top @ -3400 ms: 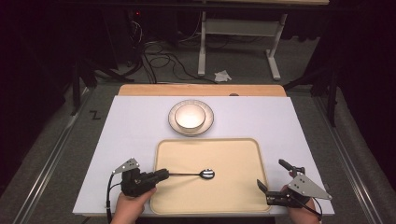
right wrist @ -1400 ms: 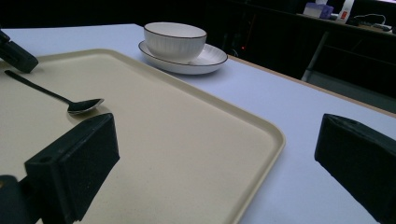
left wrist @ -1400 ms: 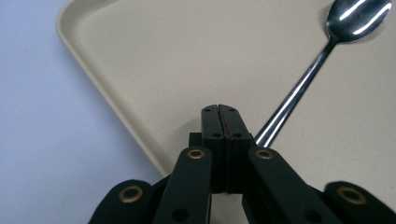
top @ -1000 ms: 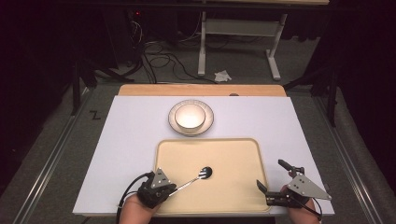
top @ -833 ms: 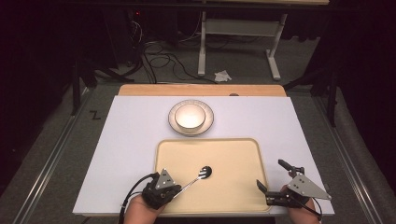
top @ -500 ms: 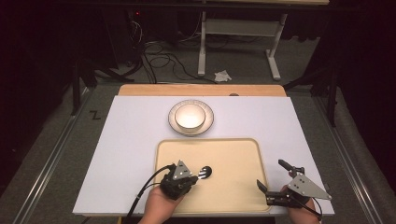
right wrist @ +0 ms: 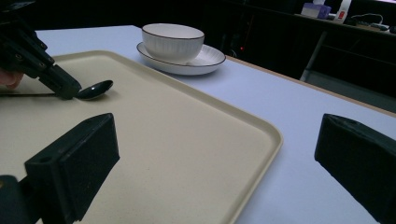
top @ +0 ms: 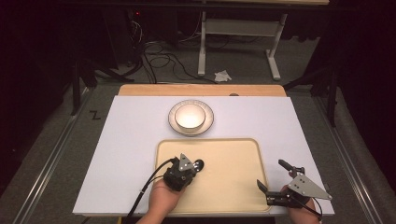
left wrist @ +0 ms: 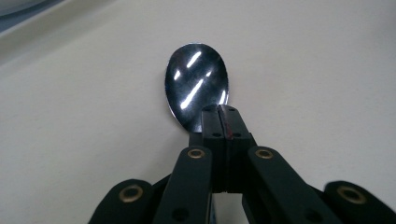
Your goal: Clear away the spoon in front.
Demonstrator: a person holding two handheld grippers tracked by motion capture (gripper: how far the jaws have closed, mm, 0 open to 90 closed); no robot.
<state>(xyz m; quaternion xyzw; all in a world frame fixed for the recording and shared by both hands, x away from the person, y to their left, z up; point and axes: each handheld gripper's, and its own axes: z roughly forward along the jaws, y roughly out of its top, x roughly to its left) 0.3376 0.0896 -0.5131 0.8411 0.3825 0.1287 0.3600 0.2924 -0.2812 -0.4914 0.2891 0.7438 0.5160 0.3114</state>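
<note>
Item: spoon point(left wrist: 198, 84), black-bowled, lying on the beige tray point(top: 233, 154) toward its left side. My left tool point(top: 190, 170) was pinched on the spoon's handle just behind the bowl, jaws pressed together around it. My right tool point(top: 273, 179) rested at the tray's near right corner, jaws spread wide. White bowl point(top: 190, 115) sat on its saucer point(top: 208, 120), far side of the counter point(top: 126, 140).

One tray point(top: 233, 154), one spoon point(top: 199, 164), one bowl point(top: 190, 115), one saucer point(top: 208, 122), two tongs, perhaps one crumpled paper point(top: 222, 75).
</note>
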